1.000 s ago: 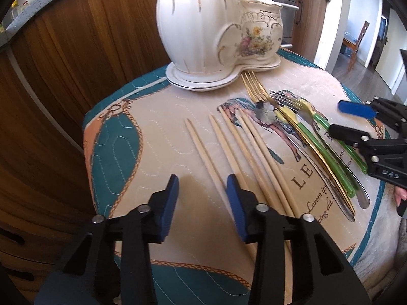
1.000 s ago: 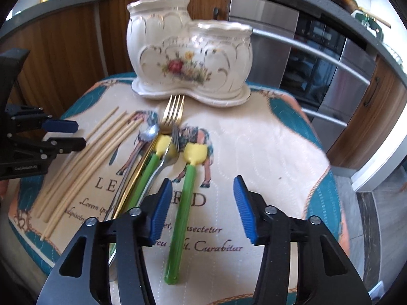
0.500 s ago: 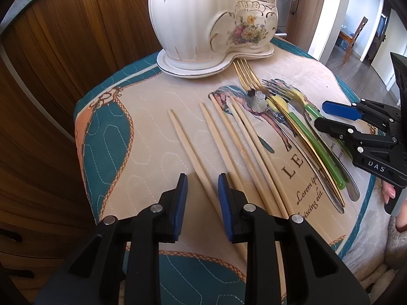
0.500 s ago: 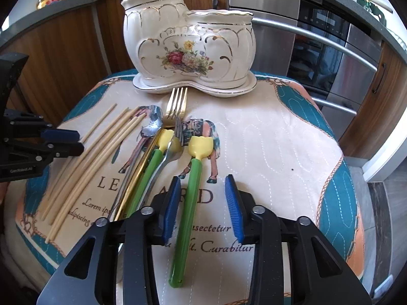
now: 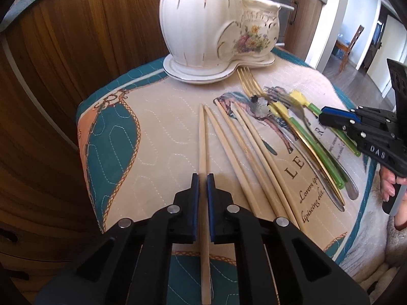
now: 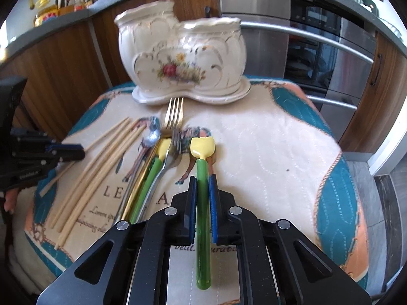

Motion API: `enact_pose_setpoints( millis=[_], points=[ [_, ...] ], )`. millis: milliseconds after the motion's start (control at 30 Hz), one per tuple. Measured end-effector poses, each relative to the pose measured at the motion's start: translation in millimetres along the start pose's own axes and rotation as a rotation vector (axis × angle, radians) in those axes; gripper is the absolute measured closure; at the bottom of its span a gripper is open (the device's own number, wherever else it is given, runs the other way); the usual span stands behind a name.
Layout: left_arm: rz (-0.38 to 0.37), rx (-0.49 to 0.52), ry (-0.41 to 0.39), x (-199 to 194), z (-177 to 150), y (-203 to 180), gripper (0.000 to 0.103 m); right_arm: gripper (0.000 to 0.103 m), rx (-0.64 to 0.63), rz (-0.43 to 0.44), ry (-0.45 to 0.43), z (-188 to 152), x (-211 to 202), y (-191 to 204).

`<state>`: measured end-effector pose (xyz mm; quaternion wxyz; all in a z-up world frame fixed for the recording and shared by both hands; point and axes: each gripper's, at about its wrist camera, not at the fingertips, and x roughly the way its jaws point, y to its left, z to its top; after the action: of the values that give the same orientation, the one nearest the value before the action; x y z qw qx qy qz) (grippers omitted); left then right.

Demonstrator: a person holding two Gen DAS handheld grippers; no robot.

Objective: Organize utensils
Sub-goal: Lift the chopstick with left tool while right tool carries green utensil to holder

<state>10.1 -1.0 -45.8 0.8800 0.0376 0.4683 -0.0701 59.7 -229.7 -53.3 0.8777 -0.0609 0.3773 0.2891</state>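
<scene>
Over on the left side of the bench [image 5: 152, 132], covered by a quilted printed cloth, the left claw [image 5: 203, 178] is clamped on the outermost wooden chopstick [image 5: 202, 137], its blue pads pressing the stick well down its thicker half, with the butt end trailing back under the claw. That stick looks light, stiff and dry, so I would expect it to hold without slipping, though a grip this far from the tip may let the long front end swing. Next to it four more chopsticks [image 5: 244, 147] lie fanned on the cloth, then a tangle of a gold fork [image 6: 174, 117], a small silver spoon [image 6: 152, 134], a steel fork and a green-handled utensil with a yellow head [image 6: 152, 167], overlapping each other. Right of these, the right claw [image 6: 202, 180] is closing on a second green-handled utensil [image 6: 202, 167], pads against its smooth translucent handle just below the yellow head; that plastic looks slick and light, so a firm mid-handle hold seems wise. Behind everything stands the white floral ceramic holder [image 6: 183, 58] on its saucer, heavy-looking and breakable, two openings at the top. The cloth reads "LE" and partly "Lorem ips…", "Curabi…"; the claw body seen from the left reads "DAS".
</scene>
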Motion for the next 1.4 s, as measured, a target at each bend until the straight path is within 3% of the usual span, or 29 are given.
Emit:
enact_pose_setpoints(
  millis=[333, 567, 667, 800, 967, 1167, 1400],
  points=[
    [-0.12, -0.043, -0.235, -52.0, 9.8, 17.1, 0.097, 0.093, 0.098, 0.048, -0.241, 24.1, -46.3, -8.8],
    [-0.187, -0.036, -0.439, -90.3, 58.2, 12.0, 0.097, 0.093, 0.106, 0.09, -0.421, 77.0, -65.5, -8.1],
    [-0.195, -0.056, -0.526, -98.3, 87.3, 17.5, 0.097, 0.093, 0.135, 0.154, -0.468, 112.9, -58.1, -15.3],
    [-0.221, -0.111, -0.625, -96.6, 136.6, 25.9, 0.097, 0.093, 0.211, 0.228, -0.482, 150.1, -33.1, -28.6],
    [-0.247, -0.167, -0.67, -83.4, 184.7, 32.3, 0.097, 0.093, 0.311, 0.304, -0.485, 180.4, 2.8, -47.2],
    [-0.18, -0.171, -0.698, -53.3, 207.5, 31.3, 0.097, 0.093, 0.3, 0.242, -0.46, 188.6, 37.2, -47.6],
    [-0.126, -0.158, -0.721, -37.7, 199.9, 36.9, 0.097, 0.093, 0.242, 0.176, -0.445, 181.7, 55.4, -42.7]
  ],
)
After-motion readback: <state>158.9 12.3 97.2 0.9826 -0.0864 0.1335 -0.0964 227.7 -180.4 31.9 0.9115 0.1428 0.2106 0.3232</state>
